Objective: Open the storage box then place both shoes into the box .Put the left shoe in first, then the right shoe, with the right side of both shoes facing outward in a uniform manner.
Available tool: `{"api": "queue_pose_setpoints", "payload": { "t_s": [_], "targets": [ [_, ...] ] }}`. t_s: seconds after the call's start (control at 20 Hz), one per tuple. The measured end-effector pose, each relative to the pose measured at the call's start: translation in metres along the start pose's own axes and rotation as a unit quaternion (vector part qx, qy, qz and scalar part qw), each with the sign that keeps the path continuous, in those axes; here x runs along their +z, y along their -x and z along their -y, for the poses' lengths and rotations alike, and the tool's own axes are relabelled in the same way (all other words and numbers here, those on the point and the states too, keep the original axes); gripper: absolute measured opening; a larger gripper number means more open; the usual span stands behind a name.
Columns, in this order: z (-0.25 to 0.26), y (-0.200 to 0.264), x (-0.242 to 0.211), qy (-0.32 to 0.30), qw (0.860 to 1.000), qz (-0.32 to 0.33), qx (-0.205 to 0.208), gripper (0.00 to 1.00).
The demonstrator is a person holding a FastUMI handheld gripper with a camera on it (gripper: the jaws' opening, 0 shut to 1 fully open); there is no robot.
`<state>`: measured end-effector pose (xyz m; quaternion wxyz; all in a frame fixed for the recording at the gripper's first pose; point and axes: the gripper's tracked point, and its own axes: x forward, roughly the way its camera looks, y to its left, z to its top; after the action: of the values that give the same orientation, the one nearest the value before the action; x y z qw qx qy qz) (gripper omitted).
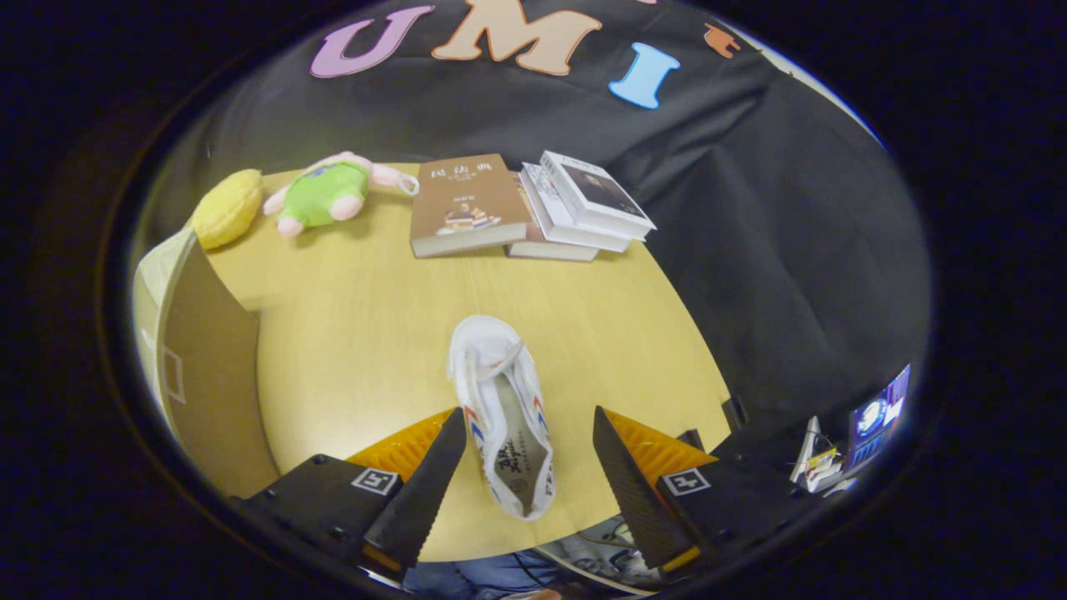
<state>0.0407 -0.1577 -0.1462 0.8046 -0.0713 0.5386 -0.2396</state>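
The gripper [529,467] hangs over the table with its two black serrated fingers [429,487] spread wide and gripping nothing; the heel end of a white canvas shoe [503,417] lies between them, touching neither, its toe pointing away toward the books. Going by size, the wooden table [358,333] carries everything; a cardboard storage box [204,367] stands beside the left finger, one brown wall facing the shoe. Beyond the shoe lie a brown book [467,204] and a stack of books [579,212], then a green plush toy [325,192] and a yellow cushion-like thing [227,207] at the far corner. To grasp well, I judge the fingers should drop straight down, straddle the heel collar and close across the sidewalls, keeping the sole flat so the shoe can be turned side-outward later. The box is cut off, so whether it is open or what it holds cannot be told. Whether this is the left or right shoe is hard to make out.
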Motion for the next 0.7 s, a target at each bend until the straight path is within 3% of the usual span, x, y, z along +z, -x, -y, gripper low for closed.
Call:
{"api": "queue_pose_setpoints", "payload": {
  "t_s": [0.3,0.7],
  "targets": [
    [0.020,-0.039,-0.040,0.021,0.998,-0.064,-0.013,0.97],
    [0.024,-0.084,-0.046,0.066,0.993,-0.092,-0.016,0.93]
  ]
}}
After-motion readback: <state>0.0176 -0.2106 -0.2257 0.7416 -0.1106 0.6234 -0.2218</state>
